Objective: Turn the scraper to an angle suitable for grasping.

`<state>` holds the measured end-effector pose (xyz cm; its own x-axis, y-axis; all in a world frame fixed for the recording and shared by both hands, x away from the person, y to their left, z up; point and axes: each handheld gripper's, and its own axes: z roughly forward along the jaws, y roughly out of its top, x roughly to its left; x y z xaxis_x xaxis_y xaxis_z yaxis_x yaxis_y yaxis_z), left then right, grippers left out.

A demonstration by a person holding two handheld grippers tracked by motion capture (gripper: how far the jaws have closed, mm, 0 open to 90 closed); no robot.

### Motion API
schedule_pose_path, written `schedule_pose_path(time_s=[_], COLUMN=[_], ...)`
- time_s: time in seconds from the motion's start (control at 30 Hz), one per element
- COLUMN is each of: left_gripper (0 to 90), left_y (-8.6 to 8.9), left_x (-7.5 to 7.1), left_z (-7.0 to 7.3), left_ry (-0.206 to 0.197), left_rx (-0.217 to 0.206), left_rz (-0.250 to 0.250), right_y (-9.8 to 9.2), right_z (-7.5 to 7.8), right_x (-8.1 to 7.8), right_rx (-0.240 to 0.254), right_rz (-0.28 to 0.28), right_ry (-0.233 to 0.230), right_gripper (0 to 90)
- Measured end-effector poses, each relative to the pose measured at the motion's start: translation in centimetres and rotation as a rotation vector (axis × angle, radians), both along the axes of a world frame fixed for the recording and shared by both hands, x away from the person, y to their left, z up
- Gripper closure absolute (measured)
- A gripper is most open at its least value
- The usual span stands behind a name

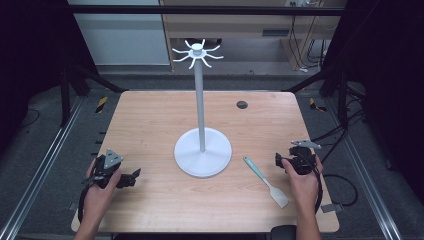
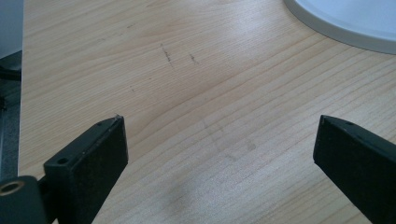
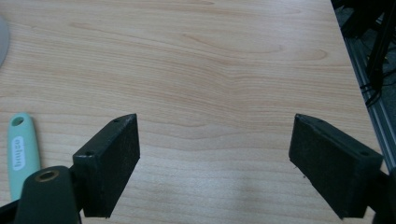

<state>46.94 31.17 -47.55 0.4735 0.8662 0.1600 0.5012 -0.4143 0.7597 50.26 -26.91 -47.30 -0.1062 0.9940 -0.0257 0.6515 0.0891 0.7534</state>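
We hold both tools with jaws apart and empty: left tool (image 1: 131, 176) at seven o'clock, right tool (image 1: 279, 160) at four, just beside the spatula (image 1: 265, 181) lying flat on the table (image 1: 150, 120) near the white stand (image 1: 202, 150).

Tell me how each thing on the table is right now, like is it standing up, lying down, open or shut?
Hook stand: upright on its round base, hooks bare.
Spatula: lying flat on the table, mint handle toward the stand, untouched.
Left gripper: open, nothing between the jaws, low over the wood.
Right gripper: open, nothing between the jaws, beside the spatula's handle.
Dark round cap: set flat in the table's far side.
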Motion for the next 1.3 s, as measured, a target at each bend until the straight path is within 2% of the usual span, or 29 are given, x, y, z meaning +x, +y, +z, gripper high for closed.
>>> schedule_pose_path(time_s=[0.07,0.13,0.27,0.4,0.7,0.97,1.17,1.3], left_gripper=[2.8,2.8,2.8,2.9,3.0,3.0,3.0,3.0], left_y=[0.0,0.0,-0.1,-0.1,-0.2,-0.2,-0.2,-0.2], left_x=[0.0,0.0,0.0,0.0,0.0,0.0,0.0,0.0], left_z=[0.0,0.0,0.0,0.0,0.0,0.0,0.0,0.0], left_ry=[0.000,0.000,0.003,0.004,0.002,0.001,0.003,0.003], left_rx=[0.001,0.002,0.007,0.008,0.011,0.012,0.013,0.015], left_rz=[0.000,-0.001,-0.005,-0.005,-0.007,-0.008,-0.011,-0.011], right_y=[0.3,0.8,2.4,4.0,6.0,7.0,7.3,7.5], right_z=[0.1,0.3,0.8,1.2,0.7,0.1,-0.4,-0.9], right_x=[0.0,0.0,0.1,0.2,0.6,0.9,1.3,1.6], right_rx=[0.010,0.000,-0.021,-0.053,-0.074,-0.085,-0.076,-0.064], right_rz=[0.008,0.033,0.075,0.126,0.226,0.301,0.326,0.348], right_ry=[0.006,0.001,0.000,-0.011,0.035,0.081,0.121,0.145], right_gripper=[15.6,15.6,22.0,35.2,64.8,83.8,90.0,90.0])
